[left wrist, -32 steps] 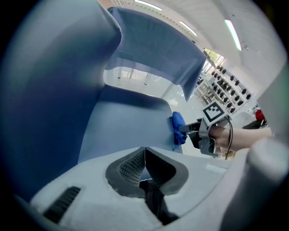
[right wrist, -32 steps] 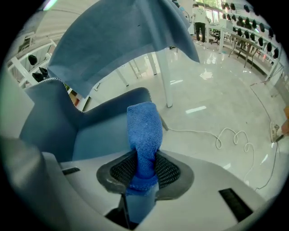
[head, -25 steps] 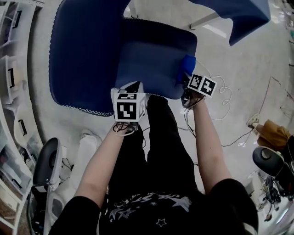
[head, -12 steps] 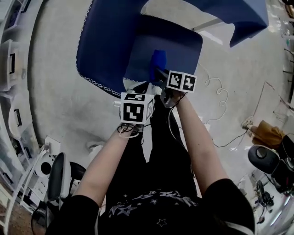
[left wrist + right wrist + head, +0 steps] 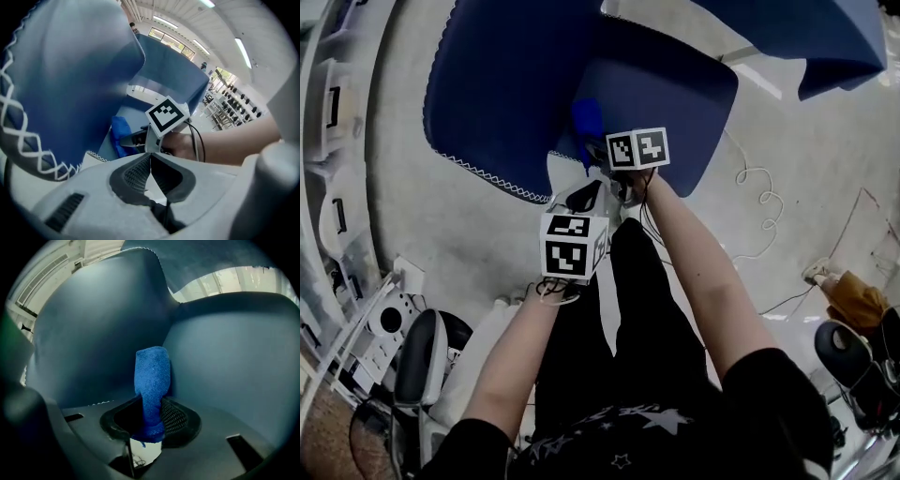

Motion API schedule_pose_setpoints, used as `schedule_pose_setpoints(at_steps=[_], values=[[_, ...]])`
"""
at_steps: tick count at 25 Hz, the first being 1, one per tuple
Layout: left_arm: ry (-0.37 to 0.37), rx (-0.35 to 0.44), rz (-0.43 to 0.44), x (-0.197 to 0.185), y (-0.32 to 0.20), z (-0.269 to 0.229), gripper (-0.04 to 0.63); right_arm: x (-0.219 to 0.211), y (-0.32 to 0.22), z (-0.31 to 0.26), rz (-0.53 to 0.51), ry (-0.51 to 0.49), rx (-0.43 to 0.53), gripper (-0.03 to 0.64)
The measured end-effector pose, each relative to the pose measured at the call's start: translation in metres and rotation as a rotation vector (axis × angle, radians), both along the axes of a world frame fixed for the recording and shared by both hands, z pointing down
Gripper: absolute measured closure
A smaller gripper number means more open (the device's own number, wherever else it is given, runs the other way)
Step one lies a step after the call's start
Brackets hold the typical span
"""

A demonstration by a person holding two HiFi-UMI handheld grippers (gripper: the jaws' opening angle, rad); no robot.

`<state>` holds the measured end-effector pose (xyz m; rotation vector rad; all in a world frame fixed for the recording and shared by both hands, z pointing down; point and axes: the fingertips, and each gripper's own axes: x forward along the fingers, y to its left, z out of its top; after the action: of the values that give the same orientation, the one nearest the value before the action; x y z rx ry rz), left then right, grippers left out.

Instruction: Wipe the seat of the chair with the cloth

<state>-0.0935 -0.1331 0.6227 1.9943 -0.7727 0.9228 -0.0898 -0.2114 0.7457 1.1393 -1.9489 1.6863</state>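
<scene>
The chair seat (image 5: 666,94) is dark blue and lies just ahead of my legs. A small bright blue cloth (image 5: 587,122) rests on the seat's near left part, next to a big blue fabric piece (image 5: 497,84) with a white stitched edge. My right gripper (image 5: 602,155) is shut on the cloth. In the right gripper view the cloth (image 5: 152,376) stands up from between the jaws of the gripper (image 5: 152,420), against the seat (image 5: 234,357). My left gripper (image 5: 581,199) hangs below the seat's front edge. Its jaws (image 5: 150,171) are shut with nothing between them, and they look toward the cloth (image 5: 120,136).
A second blue panel (image 5: 806,28) shows at the top right. White cables (image 5: 755,187) loop over the grey floor on the right. A black office chair (image 5: 422,361) and white shelves (image 5: 328,122) stand at the left, and a brown object (image 5: 853,300) lies at the right.
My right gripper has carried the cloth leftward along the seat's near edge, from the right corner to the left part. The left gripper has stayed low, near my legs.
</scene>
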Motion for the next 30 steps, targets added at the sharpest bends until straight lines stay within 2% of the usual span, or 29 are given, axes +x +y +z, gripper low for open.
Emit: schedule_pose_setpoints(at_steps=[6,14,21,30], values=[[-0.052,-0.006,-0.034,-0.012,0.004,0.01,0.575,-0.024,0.008,0.006,-0.101,-0.022,-0.022,0.505],[-0.08,-0.023,-0.034,-0.011,0.016,0.016,0.575,0.01,0.028,0.01,-0.116,0.084,-0.003,0.505],[-0.09,-0.012,0.001,0.015,0.02,0.014,0.575,0.081,0.064,0.011,0.01,0.128,-0.036,0.505],[-0.097,-0.016,-0.015,0.044,0.037,0.013,0.575,0.167,0.126,0.011,0.149,0.18,-0.089,0.502]])
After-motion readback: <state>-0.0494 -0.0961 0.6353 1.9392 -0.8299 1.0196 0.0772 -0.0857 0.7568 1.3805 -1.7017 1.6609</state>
